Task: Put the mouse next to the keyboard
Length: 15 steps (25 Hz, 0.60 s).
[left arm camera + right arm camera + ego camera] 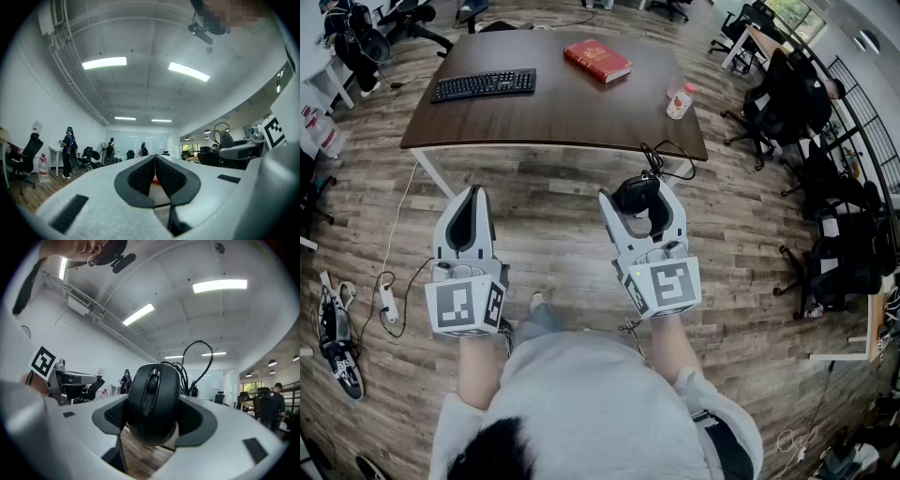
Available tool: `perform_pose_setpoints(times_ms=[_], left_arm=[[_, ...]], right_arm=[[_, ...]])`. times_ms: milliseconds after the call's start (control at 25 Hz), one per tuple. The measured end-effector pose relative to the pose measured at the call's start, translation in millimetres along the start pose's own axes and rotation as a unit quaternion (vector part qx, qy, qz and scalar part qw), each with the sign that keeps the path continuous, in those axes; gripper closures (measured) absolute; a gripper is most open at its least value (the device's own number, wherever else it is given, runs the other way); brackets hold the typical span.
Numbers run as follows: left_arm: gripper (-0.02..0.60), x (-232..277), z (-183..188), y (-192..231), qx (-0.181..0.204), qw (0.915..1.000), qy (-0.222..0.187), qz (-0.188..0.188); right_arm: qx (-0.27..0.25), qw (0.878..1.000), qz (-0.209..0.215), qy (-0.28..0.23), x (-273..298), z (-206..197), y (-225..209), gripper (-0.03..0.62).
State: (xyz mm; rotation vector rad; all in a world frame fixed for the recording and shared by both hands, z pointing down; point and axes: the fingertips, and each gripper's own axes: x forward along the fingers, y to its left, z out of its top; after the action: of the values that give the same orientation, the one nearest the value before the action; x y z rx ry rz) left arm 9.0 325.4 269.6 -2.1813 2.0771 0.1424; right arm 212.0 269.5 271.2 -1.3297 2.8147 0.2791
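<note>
Your right gripper (639, 192) is clenched on the mouse (636, 199): in the right gripper view both pads press the sides of its black body, wheel side facing the camera. The mouse cable (664, 156) stands up in loose loops past the jaw tips, and from the head view those loops overlap the table's near edge. Your left gripper (472, 195) is clenched on nothing, its pads meeting at the tips.

You hold both grippers over the wooden floor (553, 220), well short of the table (581, 108), so the mouse is in the air and nowhere near the keyboard (484, 84). The keyboard lies toward the table's left side, well apart from your right gripper. A red book (597, 60) lies to the keyboard's right, farther back, with bare dark tabletop between the two. A small bottle (680, 101) with a red label stands near the table's right edge, just beyond your right gripper's line to the table.

Black office chairs (773, 98) crowd the floor right of the table. At your left, a white cord (394, 225) runs down from the table's corner to a power strip (389, 302) on the floor, with shoes (333, 337) beside it.
</note>
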Motion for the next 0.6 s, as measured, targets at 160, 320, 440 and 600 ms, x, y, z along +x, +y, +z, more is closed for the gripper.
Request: perform_pose_setpoints(times_ms=[160, 320, 440, 600], left_arm=[[0.572, -5.7, 0.4, 9.6, -0.005, 0.9999, 0.0, 0.009], [0.572, -5.9, 0.9, 17.5, -0.007, 0.9999, -0.002, 0.013], [0.572, -2.5, -0.7, 22.0, -0.007, 0.9999, -0.001, 0.011], [0.571, 5.0, -3.4, 31.2, -0.008, 0.9999, 0.002, 0.01]], right_arm=[[-0.001, 1.0, 0.002, -0.002, 1.4, 3.6, 6.3, 0.341], [-0.005, 1.0, 0.005, -0.004, 6.5, 6.5, 11.4, 0.341], [-0.002, 1.0, 0.004, -0.005, 12.4, 5.8, 13.1, 0.341], [0.0, 1.0, 0.002, -0.005, 23.8, 4.2, 14.7, 0.341]])
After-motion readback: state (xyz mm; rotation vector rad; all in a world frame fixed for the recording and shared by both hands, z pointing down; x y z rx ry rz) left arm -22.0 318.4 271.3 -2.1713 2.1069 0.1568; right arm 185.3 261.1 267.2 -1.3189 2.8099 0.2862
